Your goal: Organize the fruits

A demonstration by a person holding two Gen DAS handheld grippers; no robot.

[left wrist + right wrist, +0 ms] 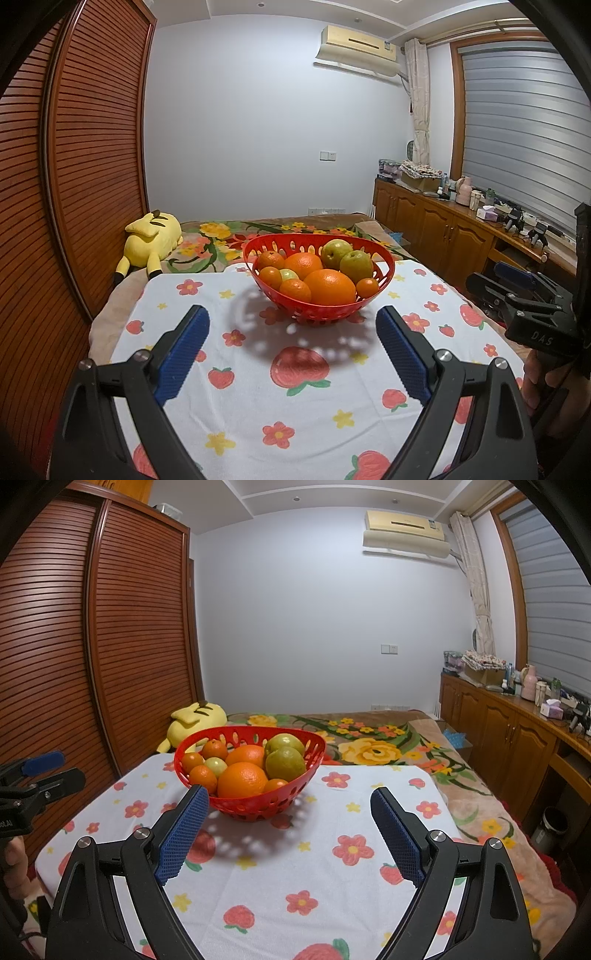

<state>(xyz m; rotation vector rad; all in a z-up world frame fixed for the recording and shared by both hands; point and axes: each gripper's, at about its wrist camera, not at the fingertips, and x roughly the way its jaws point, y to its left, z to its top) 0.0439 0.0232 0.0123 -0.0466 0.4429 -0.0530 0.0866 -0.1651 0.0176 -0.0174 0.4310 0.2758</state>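
Both my left claw (pixel 291 328) and right claw (pixel 290 808) hang wide, empty, before the red perforated plastic basket (pixel 384 275) at the floral cloth's (pixel 295 417) far edge; next, reach for the big orange (pixel 330 286).

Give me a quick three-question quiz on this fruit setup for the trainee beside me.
1. True or false: the left gripper is closed on an orange.
2. Multiple choice: the fruit sits in A) a red basket, B) a blue tray, C) a cardboard box.
3. Short answer: which soft toy lies on the bed beyond the flowered cloth, towards the wardrobe?

Key
1. False: both the left and the right gripper stand open, holding nothing.
2. A: oranges and green pears fill it.
3. A yellow plush toy.
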